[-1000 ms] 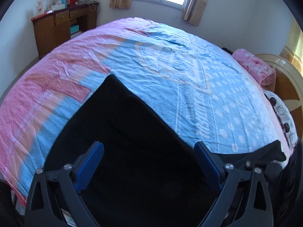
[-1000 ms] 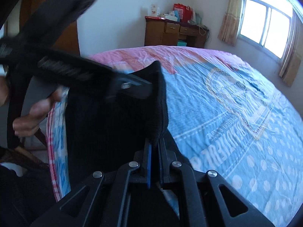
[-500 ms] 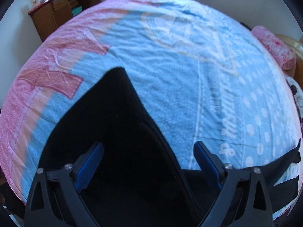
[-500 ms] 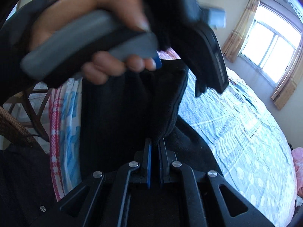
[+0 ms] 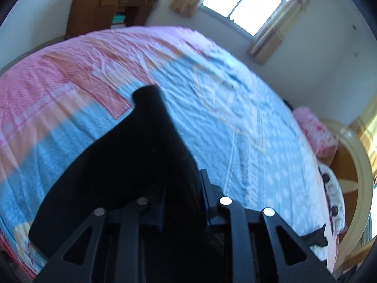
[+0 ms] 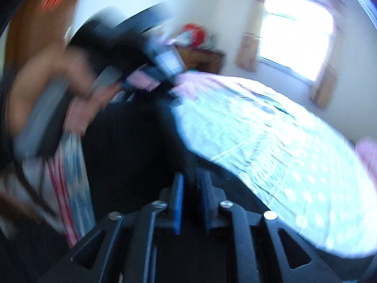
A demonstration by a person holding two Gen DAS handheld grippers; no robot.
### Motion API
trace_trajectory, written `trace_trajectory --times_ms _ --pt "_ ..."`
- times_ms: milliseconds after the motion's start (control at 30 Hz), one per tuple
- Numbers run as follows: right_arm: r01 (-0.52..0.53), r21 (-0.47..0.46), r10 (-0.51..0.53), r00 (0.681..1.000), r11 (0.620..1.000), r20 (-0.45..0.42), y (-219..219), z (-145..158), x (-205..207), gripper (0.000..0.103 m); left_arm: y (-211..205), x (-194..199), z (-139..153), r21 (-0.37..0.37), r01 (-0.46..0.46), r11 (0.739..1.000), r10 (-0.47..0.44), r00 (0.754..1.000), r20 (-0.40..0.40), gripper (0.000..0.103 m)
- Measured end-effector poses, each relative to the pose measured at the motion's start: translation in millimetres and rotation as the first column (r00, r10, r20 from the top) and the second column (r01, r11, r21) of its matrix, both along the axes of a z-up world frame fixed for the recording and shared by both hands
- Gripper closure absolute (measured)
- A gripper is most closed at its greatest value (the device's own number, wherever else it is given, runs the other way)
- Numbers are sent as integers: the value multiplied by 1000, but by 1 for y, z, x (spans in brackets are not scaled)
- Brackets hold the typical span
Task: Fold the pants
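Black pants (image 5: 132,165) lie on bed (image 5: 235,118), near edge, long axis running from grippers toward far pink side; narrow end points at dresser (image 5: 106,7). Left gripper (image 5: 182,202) clenched on pants fabric, angled low over bed. Right gripper (image 6: 190,202) pinching dark pants fold, view blurred. Person's hand (image 6: 47,89) wraps left gripper's handle, upper left in right view.

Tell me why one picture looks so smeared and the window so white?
Right wrist view: heavy motion blur smears the hand and the other gripper, and the window is blown out to white. Left wrist view: much sharper, only slight smear on the bedspread at left; the black pants read as a detail-less dark shape. Both views: fisheye bulges the bed.
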State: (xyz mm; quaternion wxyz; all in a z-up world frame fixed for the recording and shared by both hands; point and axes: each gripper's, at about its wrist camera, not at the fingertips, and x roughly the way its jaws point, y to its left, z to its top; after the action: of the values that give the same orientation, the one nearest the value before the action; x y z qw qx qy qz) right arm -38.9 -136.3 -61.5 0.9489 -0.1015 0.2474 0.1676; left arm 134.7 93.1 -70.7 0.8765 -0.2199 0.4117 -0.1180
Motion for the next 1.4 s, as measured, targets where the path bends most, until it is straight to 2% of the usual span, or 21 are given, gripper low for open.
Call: trace_trajectory --times_ms 67,100,167,300,367,433,500,533,567,633,733,800,867,933,1000,1033,1100,1133,1167,1300,1400 --pt "88 170 -92 996 982 18 -29 17 -3 38 7 -11 2 -22 -24 999 25 999 34 79" --pt "138 248 -149 988 959 25 -50 26 -9 33 10 -16 3 -30 -34 999 35 998 44 79" --pt "235 368 -265 964 900 35 -97 42 -24 31 14 -26 3 -35 -49 998 51 997 56 80" --pt "469 407 -500 866 784 -35 -206 68 -51 31 18 -36 6 -43 -57 997 60 994 90 80" --pt "605 407 -612 780 684 -131 -273 72 -56 31 22 -40 7 -61 -65 996 70 993 96 80" --pt "740 416 -707 654 528 -267 -348 71 -67 31 26 -39 6 -79 -71 994 78 992 94 80" --pt "826 415 -739 543 382 -400 -408 62 -76 31 28 -41 4 -74 -68 995 75 993 94 80" --pt "855 404 -744 494 324 -449 -425 56 -79 31 29 -42 3 -70 -68 995 75 993 94 80" --pt "878 381 -741 457 290 -491 -442 53 -78 31 29 -43 3 -63 -68 996 74 993 93 80" --pt "899 353 -723 424 260 -545 -459 48 -78 31 31 -43 0 -56 -75 996 80 993 87 80" --pt "930 264 -716 365 255 -595 -473 38 -60 31 34 -44 -1 -52 -84 995 88 993 80 80" --pt "937 230 -717 349 262 -603 -486 34 -41 31 36 -44 1 -44 -86 995 90 992 85 80" --pt "958 128 -718 277 255 -639 -496 14 -24 31 35 -44 1 -30 -83 996 85 993 87 80" --pt "965 39 -736 222 257 -640 -505 -1 0 31 33 -43 0 -19 -82 996 84 993 85 80" --pt "972 -24 -744 165 235 -647 -513 -13 11 32 30 -41 -2 -7 -76 997 76 994 79 80" --pt "970 -49 -741 149 238 -655 -514 -18 17 36 29 -41 -3 -3 -75 997 75 994 79 80" --pt "965 -127 -728 84 231 -680 -516 -33 24 84 27 -38 -4 8 -63 998 63 996 71 80" --pt "967 -123 -703 72 224 -708 -517 -37 21 99 27 -38 -4 5 -58 998 58 996 69 80" --pt "970 -97 -686 87 225 -723 -516 -37 15 99 27 -37 -3 -3 -53 999 53 996 71 80" --pt "968 71 -670 219 242 -709 -514 -9 -19 100 29 -33 3 -29 -36 999 38 995 88 80" --pt "937 228 -657 349 265 -669 -508 24 -54 100 33 -30 7 -69 -29 997 35 996 87 80"
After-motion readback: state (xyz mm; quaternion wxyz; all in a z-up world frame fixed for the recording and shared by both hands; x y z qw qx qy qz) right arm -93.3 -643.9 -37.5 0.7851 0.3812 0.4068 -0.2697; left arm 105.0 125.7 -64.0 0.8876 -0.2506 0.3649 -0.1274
